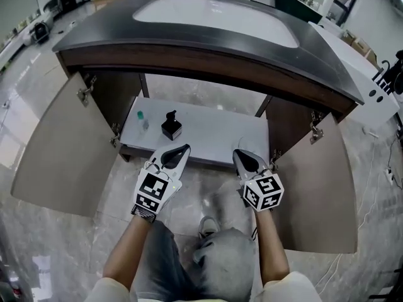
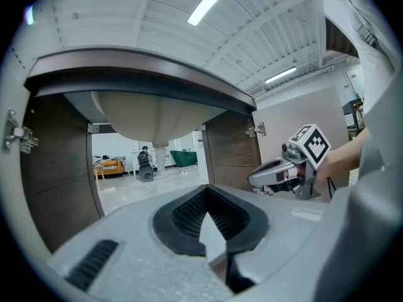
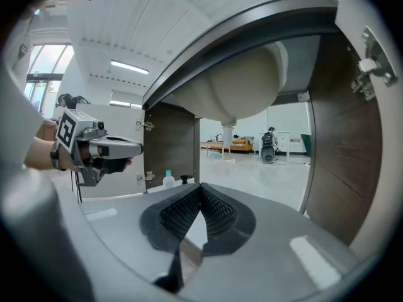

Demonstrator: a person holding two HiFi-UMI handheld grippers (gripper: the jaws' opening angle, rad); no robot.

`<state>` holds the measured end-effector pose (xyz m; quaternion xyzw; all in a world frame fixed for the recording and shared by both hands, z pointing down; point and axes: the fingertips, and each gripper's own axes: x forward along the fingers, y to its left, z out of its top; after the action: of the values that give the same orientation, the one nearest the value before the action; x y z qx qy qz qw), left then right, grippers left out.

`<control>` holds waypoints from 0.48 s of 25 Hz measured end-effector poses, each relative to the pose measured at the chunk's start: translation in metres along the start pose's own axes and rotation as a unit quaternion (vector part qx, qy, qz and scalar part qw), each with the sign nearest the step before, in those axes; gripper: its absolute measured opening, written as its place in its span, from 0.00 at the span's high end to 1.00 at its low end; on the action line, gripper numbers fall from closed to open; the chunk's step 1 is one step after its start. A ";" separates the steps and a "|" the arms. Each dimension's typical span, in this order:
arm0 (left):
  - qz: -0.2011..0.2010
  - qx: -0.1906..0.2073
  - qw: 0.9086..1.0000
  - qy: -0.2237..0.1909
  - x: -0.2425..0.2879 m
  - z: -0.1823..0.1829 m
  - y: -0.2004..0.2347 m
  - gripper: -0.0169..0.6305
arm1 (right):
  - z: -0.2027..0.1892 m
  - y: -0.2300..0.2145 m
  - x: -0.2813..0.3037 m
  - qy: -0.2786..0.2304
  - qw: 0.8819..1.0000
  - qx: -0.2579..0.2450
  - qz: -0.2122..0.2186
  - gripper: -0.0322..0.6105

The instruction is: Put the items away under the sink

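In the head view, the small bottle point(image 1: 141, 119) and the black dispenser point(image 1: 171, 126) stand on the shelf point(image 1: 220, 137) under the sink point(image 1: 214, 14). Both are just beyond the left gripper point(image 1: 184, 149) and apart from it. The right gripper point(image 1: 238, 153) hovers at the shelf's front edge.

The left gripper view shows its jaws clenched on nothing.

The right gripper view shows the same, with both items at the shelf's far left.

Stowing looks done. Next probably comes swinging the open doors point(image 1: 60, 150) shut, which means reaching each door's outer edge.
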<state>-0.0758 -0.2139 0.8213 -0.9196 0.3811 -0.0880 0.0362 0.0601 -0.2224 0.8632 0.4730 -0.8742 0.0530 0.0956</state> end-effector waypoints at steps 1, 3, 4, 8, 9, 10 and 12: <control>0.004 0.002 1.000 -0.001 -0.006 0.004 0.004 0.97 | 0.008 0.007 0.001 0.000 1.000 -0.003 0.007 0.94; 0.012 0.007 1.000 -0.003 -0.017 0.012 0.011 0.97 | 0.024 0.021 0.004 -0.003 1.000 -0.006 0.020 0.94; 0.016 0.008 1.000 -0.005 -0.023 0.015 0.015 0.97 | 0.032 0.027 0.005 -0.005 1.000 -0.009 0.028 0.94; 0.034 0.002 0.999 -0.015 -0.044 0.028 0.029 0.97 | 0.065 0.050 0.006 -0.010 0.998 -0.020 0.060 0.94; 0.038 0.003 0.999 -0.017 -0.048 0.031 0.032 0.97 | 0.073 0.055 0.006 -0.012 0.998 -0.024 0.065 0.94; 0.041 0.004 0.999 -0.018 -0.052 0.033 0.035 0.97 | 0.082 0.059 0.005 -0.016 0.997 -0.027 0.069 0.94; 0.048 0.008 0.999 -0.019 -0.057 0.035 0.040 0.97 | 0.098 0.066 0.003 -0.023 0.996 -0.036 0.076 0.94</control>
<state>-0.1364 -0.2021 0.7741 -0.9016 0.4230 -0.0720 0.0548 -0.0087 -0.2066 0.7681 0.4021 -0.9112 0.0177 0.0878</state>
